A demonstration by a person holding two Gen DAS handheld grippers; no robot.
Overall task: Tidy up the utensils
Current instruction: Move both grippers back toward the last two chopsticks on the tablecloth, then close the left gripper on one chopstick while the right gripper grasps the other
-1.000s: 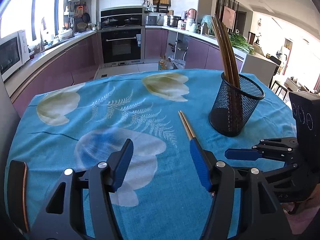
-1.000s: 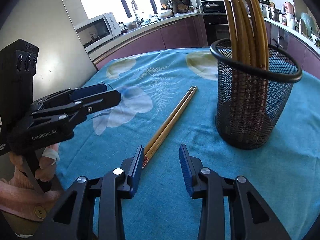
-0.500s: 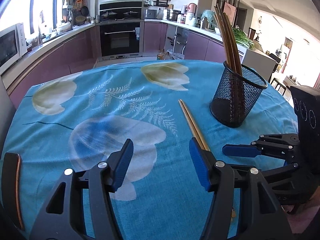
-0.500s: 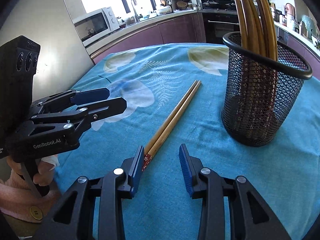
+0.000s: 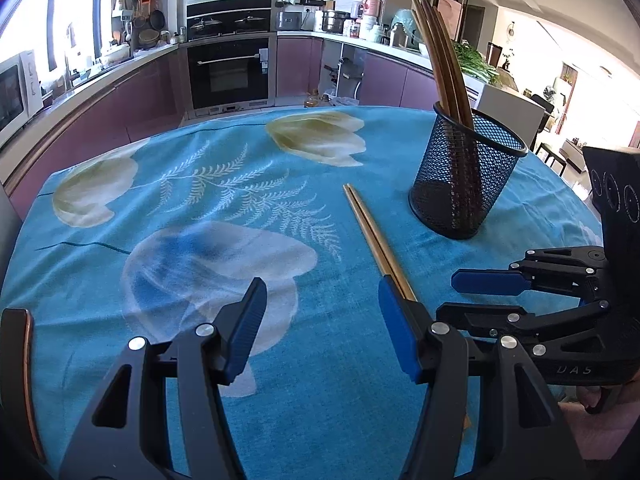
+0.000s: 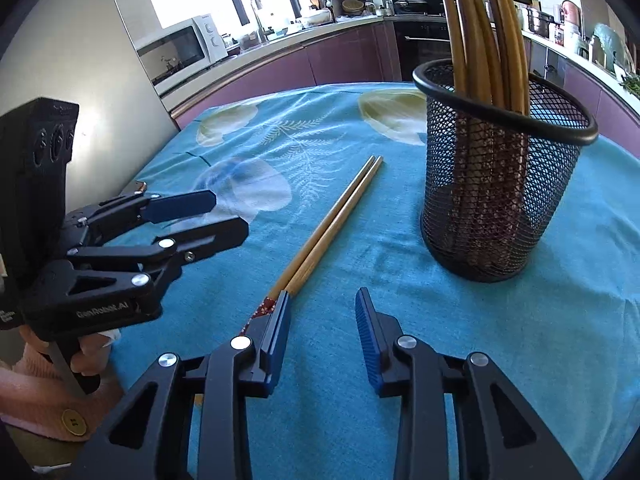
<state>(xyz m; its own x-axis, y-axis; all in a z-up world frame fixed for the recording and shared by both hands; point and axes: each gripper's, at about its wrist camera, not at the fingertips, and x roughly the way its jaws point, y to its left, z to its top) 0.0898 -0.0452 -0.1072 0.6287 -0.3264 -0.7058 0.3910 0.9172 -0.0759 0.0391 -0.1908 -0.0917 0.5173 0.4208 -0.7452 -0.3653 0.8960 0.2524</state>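
Note:
A pair of wooden chopsticks (image 5: 372,236) (image 6: 332,220) lies side by side on the blue flowered tablecloth. Right of them stands a black mesh holder (image 5: 460,184) (image 6: 492,200) with several chopsticks (image 6: 480,32) upright in it. My right gripper (image 6: 324,300) (image 5: 452,296) hovers at the pair's near, patterned end. Its jaws are closing with only cloth between them, and the pair's end lies just outside its left finger. My left gripper (image 5: 320,292) (image 6: 230,214) is open over the cloth, left of the pair, which passes behind its right finger.
The table (image 5: 120,264) carries the blue cloth with pale flowers. A dark curved chair back (image 5: 16,360) stands at its near left edge. Kitchen counters, an oven (image 5: 230,72) and a microwave (image 6: 180,48) lie beyond. A hand in a pink sleeve (image 6: 44,400) holds the left gripper.
More of the lying chopstick pair shows in the left wrist view as that gripper shifted slightly. The right gripper's fingers have narrowed a little. The chopsticks and holder have not moved.

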